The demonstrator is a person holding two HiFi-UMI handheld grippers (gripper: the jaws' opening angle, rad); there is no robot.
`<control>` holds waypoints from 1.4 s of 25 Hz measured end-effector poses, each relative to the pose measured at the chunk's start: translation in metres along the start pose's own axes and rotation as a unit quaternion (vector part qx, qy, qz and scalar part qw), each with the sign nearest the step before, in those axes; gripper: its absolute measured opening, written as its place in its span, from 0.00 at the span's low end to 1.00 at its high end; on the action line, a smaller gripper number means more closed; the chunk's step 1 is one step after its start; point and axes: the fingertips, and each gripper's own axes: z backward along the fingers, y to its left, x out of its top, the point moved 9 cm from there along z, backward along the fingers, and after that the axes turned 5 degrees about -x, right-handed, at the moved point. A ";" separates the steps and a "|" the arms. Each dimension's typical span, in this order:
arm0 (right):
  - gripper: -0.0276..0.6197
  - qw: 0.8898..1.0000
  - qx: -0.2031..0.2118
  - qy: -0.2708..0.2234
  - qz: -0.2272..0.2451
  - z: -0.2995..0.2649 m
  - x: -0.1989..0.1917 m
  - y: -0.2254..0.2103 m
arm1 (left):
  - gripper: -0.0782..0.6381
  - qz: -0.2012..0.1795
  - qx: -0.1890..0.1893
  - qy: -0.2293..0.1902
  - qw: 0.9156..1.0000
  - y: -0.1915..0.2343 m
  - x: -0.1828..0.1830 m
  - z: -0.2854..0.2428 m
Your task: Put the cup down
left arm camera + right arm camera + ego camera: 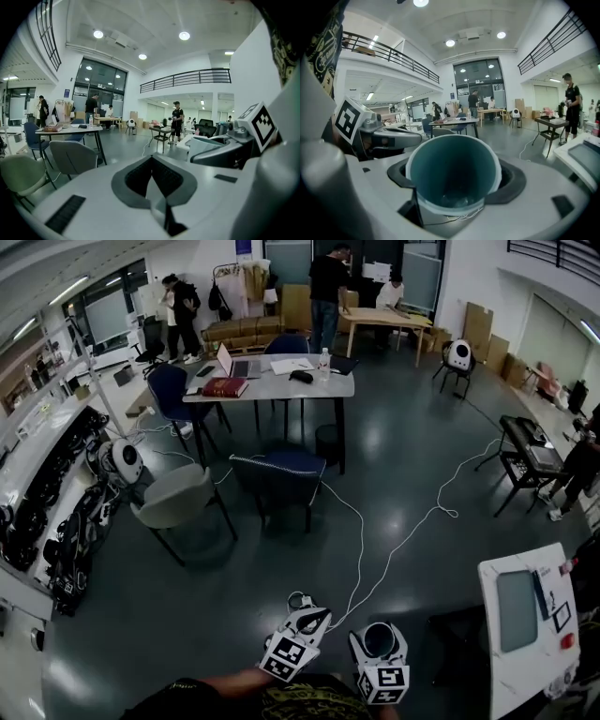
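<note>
In the right gripper view a teal cup [454, 174] with a white rim lies between the jaws of my right gripper [455, 168], its open mouth toward the camera, the jaws closed against its sides. The head view shows this cup [379, 640] as a dark round opening in the right gripper [378, 632], held in the air at the bottom of the frame, above the dark floor. Just to its left is my left gripper [315, 618]. In its own view the left gripper [151, 169] has its dark pads [138, 176] together with nothing between them.
A white table [548, 652] with a grey tablet [517, 609] stands at the right. A white cable [398, 545] runs across the floor ahead. Chairs [178, 498] and a grey table [272, 382] with a laptop stand farther off; people stand at the back.
</note>
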 end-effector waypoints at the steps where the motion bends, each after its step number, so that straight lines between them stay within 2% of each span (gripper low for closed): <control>1: 0.62 1.000 -0.001 0.000 -0.001 0.003 -0.001 -0.006 | 0.12 -0.002 -0.001 0.001 1.000 -0.005 0.001 -0.005; 9: 0.62 1.000 -0.004 0.007 -0.012 0.027 -0.009 -0.041 | 0.12 -0.018 -0.016 0.013 1.000 -0.040 0.006 -0.035; 13: 0.62 1.000 -0.022 -0.010 -0.011 0.042 -0.018 -0.064 | 0.12 -0.027 -0.031 0.015 0.999 -0.064 0.010 -0.050; 22: 0.62 0.998 -0.059 -0.012 -0.018 0.078 -0.026 -0.098 | 0.12 -0.044 -0.065 0.017 0.997 -0.107 0.010 -0.076; 35: 0.62 0.992 -0.120 -0.015 -0.042 0.109 -0.036 -0.122 | 0.12 -0.052 -0.128 0.022 0.990 -0.138 0.012 -0.111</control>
